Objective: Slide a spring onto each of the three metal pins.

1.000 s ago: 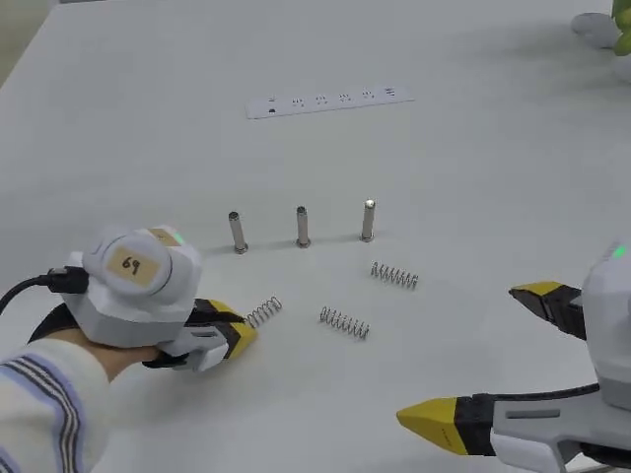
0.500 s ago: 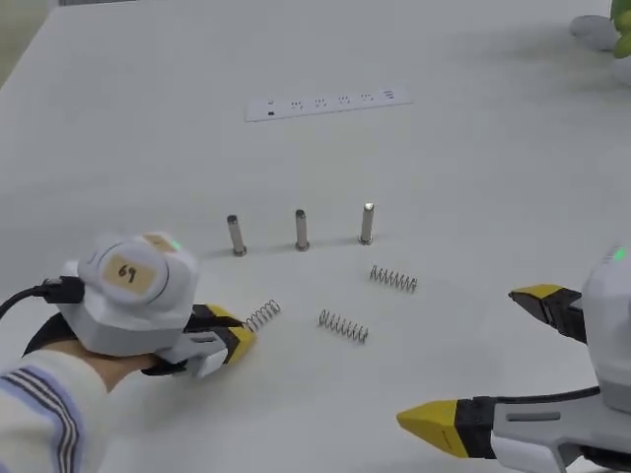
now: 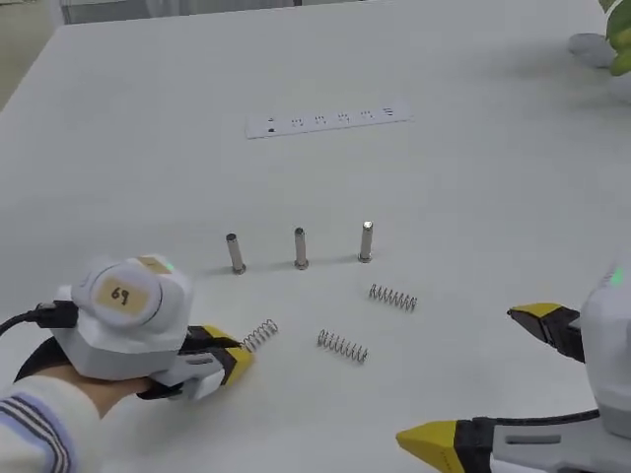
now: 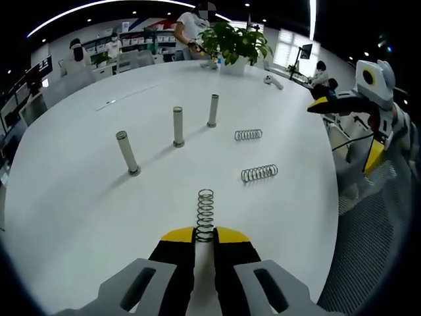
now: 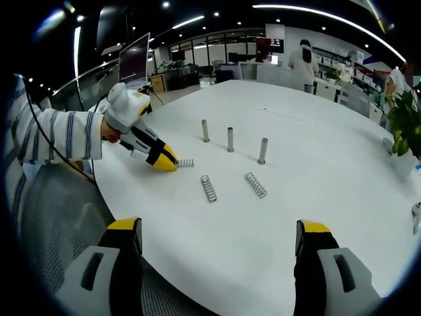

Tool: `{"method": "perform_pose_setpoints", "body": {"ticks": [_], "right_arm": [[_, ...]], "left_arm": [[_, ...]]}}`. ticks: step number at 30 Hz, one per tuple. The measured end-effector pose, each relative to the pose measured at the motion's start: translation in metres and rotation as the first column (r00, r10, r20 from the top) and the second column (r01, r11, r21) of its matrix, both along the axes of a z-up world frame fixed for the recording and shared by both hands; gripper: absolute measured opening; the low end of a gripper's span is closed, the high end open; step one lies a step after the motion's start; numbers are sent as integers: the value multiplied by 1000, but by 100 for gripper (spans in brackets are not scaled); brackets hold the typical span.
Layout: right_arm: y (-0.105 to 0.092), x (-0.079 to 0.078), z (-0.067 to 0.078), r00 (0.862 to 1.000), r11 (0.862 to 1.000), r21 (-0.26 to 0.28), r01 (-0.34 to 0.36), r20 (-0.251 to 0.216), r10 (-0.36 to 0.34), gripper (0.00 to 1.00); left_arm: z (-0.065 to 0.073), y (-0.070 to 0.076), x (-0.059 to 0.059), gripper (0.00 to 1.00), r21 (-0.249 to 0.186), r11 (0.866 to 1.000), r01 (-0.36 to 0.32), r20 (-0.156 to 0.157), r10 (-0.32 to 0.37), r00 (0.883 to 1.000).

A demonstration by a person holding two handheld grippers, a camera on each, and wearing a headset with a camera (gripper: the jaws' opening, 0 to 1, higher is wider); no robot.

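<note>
Three upright metal pins (image 3: 301,248) stand bare in a row on the white table. Three springs lie flat in front of them: one near the left pin (image 3: 260,335), one in the middle (image 3: 342,346) and one to the right (image 3: 393,297). My left gripper (image 3: 237,357) rests low on the table, its yellow-tipped jaws shut on the near end of the left spring (image 4: 205,209). My right gripper (image 3: 483,379) hovers at the lower right, wide open and empty, well short of the springs (image 5: 208,187).
A white power strip (image 3: 327,120) lies flat on the table beyond the pins. A green plant (image 3: 616,30) stands at the far right corner. In the left gripper view, people stand far beyond the table.
The head camera has tilted, so the whole picture sits lower. Grippers, springs and pins keep their places relative to one another.
</note>
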State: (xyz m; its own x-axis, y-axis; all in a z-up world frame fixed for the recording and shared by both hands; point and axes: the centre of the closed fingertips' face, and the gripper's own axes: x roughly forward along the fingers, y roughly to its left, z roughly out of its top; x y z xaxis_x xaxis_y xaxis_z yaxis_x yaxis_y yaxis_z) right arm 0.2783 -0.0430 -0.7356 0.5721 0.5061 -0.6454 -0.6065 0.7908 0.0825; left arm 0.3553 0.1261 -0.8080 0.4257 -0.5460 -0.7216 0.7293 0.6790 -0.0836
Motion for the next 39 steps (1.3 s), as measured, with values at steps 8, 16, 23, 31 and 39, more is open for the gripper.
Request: {"method": "perform_pose_setpoints", "body": {"ticks": [8, 16, 23, 31, 39], "right_arm": [[-2, 1, 1, 1000, 1000, 1, 7, 1, -7, 96], [-1, 2, 2, 1000, 1000, -4, -9, 6, 9, 96], [1, 3, 3, 1000, 1000, -8, -19, 10, 19, 96], [1, 6, 5, 999, 999, -13, -34, 17, 34, 96], [-5, 8, 2, 998, 998, -41, -57, 12, 58, 96]], "left_arm": [[4, -1, 2, 3, -19, 1000, -21, 6, 21, 1000], [9, -2, -1, 3, -35, 999, -23, 5, 23, 1000], [13, 0, -4, 3, -47, 999, -27, -1, 27, 1000], [18, 2, -7, 3, -51, 999, -12, -3, 12, 1000], [19, 2, -14, 3, -15, 999, 48, 10, -48, 999]]}}
